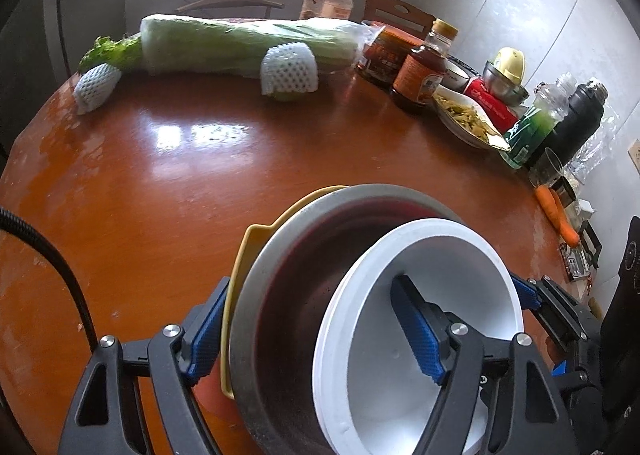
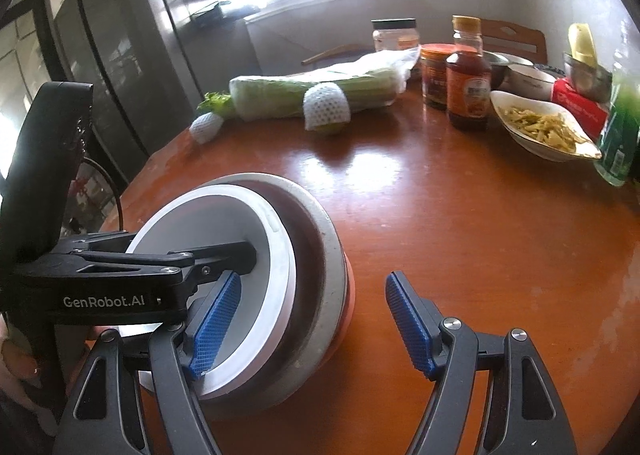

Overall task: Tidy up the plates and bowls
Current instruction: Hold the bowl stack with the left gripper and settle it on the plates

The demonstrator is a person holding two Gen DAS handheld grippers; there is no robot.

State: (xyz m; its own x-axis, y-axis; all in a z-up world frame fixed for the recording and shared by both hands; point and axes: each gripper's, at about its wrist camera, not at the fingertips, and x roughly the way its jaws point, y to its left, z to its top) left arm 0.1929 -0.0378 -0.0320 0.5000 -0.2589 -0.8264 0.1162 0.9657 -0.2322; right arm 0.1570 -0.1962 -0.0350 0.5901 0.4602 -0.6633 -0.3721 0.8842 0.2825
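On the brown table point(image 1: 160, 195) stands a nested stack. A white bowl point(image 1: 440, 255) point(image 2: 208, 215) sits inside a steel bowl point(image 1: 304, 255) point(image 2: 320, 239), which rests on a yellow plate point(image 1: 256, 239). My left gripper point(image 1: 310, 281) straddles the stack's left side. One finger point(image 1: 416, 327) point(image 2: 240, 253) is inside the white bowl and the other point(image 1: 204, 335) is outside the yellow rim. Both pad faces show bare, so it is open. My right gripper point(image 2: 314, 275) is open at the stack's right. Its left finger point(image 2: 216, 327) point(image 1: 524, 291) is by the white rim, and its right finger point(image 2: 412, 327) hangs over bare table.
At the back lie a wrapped cabbage point(image 1: 240, 43) and two foam-netted fruits point(image 1: 290, 73). Jars, a sauce bottle point(image 1: 424, 71), a dish of food point(image 1: 464, 115), a black flask point(image 1: 576, 119) and carrots point(image 1: 556, 215) line the right. A black cable point(image 1: 60, 267) hangs at the left.
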